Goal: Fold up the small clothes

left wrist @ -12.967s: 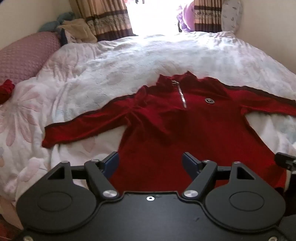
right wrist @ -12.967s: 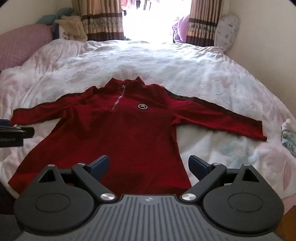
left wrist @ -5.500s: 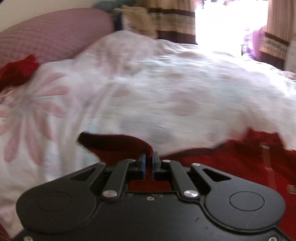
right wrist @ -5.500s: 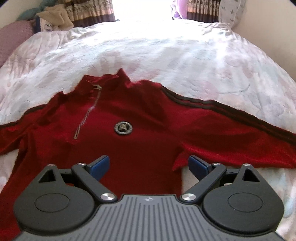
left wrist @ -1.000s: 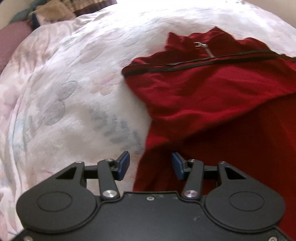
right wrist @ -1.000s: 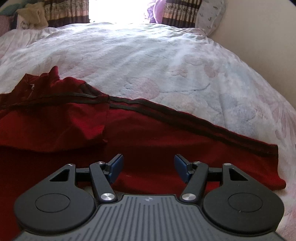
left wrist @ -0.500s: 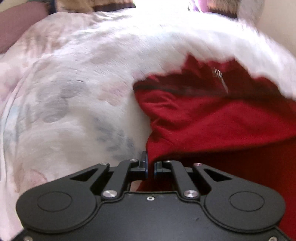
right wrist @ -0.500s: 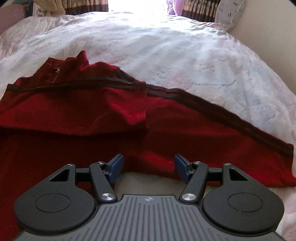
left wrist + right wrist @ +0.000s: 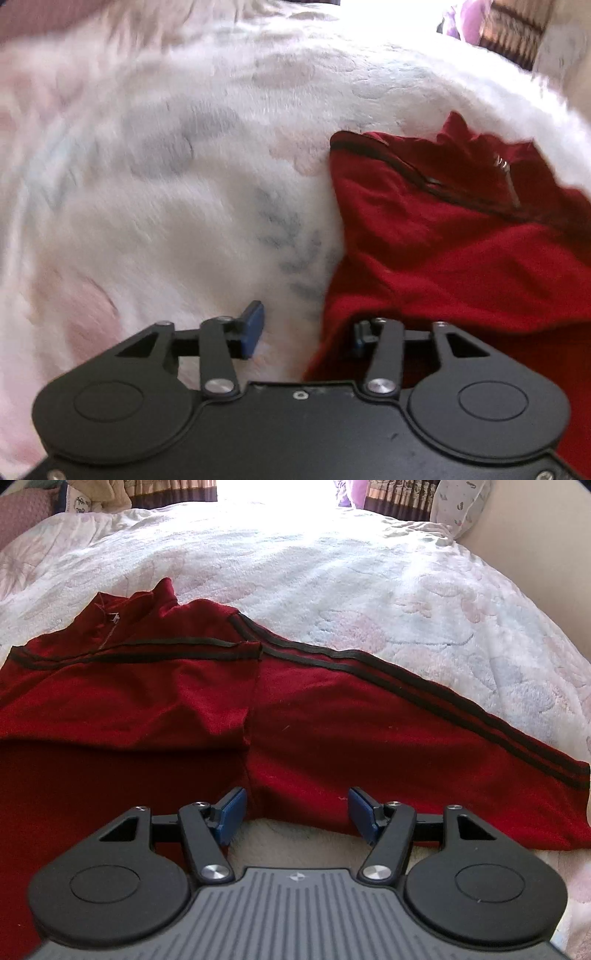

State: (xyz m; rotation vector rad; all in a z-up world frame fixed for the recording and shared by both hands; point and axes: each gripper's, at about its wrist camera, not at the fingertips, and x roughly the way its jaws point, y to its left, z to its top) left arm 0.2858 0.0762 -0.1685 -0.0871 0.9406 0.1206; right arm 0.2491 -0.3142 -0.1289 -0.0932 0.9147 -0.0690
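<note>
A red zip-neck top (image 9: 443, 251) with black stripes lies on the white floral bedspread (image 9: 166, 184). Its left sleeve is folded across the chest. In the left wrist view my left gripper (image 9: 306, 332) straddles the top's left side edge. Its jaws are opening, and red cloth drapes over the right finger without being pinched. In the right wrist view the top (image 9: 147, 701) fills the left half, and the right sleeve (image 9: 406, 731) stretches out to the right. My right gripper (image 9: 297, 814) stands open just above the sleeve's lower edge by the armpit.
The bedspread (image 9: 369, 572) runs back to striped curtains (image 9: 388, 494) and a bright window. A patterned pillow (image 9: 458, 502) leans at the back right against a beige wall (image 9: 535, 554). A pink pillow (image 9: 18, 517) and piled clothes sit at the back left.
My left gripper was shut at the top's side edge half a second ago; now its jaws stand apart and it has rolled. The right gripper has come a little nearer the sleeve, still open.
</note>
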